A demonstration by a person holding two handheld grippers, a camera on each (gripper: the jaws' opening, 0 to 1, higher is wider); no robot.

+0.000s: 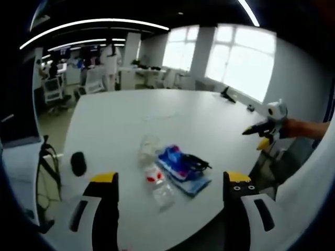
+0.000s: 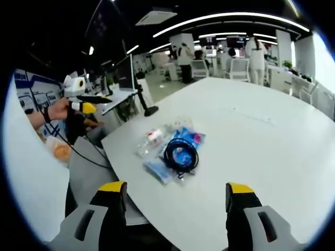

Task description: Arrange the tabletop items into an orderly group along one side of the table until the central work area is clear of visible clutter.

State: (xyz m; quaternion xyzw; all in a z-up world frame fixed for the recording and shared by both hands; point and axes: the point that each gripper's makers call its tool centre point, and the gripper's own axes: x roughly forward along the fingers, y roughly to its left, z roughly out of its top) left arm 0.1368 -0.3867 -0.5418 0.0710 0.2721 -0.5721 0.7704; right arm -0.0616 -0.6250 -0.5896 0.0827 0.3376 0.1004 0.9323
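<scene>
Both left tongs [image 1: 171, 183] and right tongs [image 2: 176, 191] are hovering with jaws apart, gripping nothing. Ahead, a clear bottle [image 1: 155, 180], blue packet [image 1: 180, 168] and black cable [image 2: 180, 154] are lying clustered near the white tabletop's [image 1: 131, 117] edge.

Open-plan office. Large white table [image 1: 131, 120] in foreground; rows of desks with white chairs [image 1: 54, 90] behind. Monitors [image 2: 236, 41] hang near dark ceiling with long curved light strips [image 1: 94, 23]. Big bright windows [image 1: 238, 57] along one wall. People [image 2: 256, 52] stand among desks at far end. White pillar [image 1: 128, 57] mid-room.
</scene>
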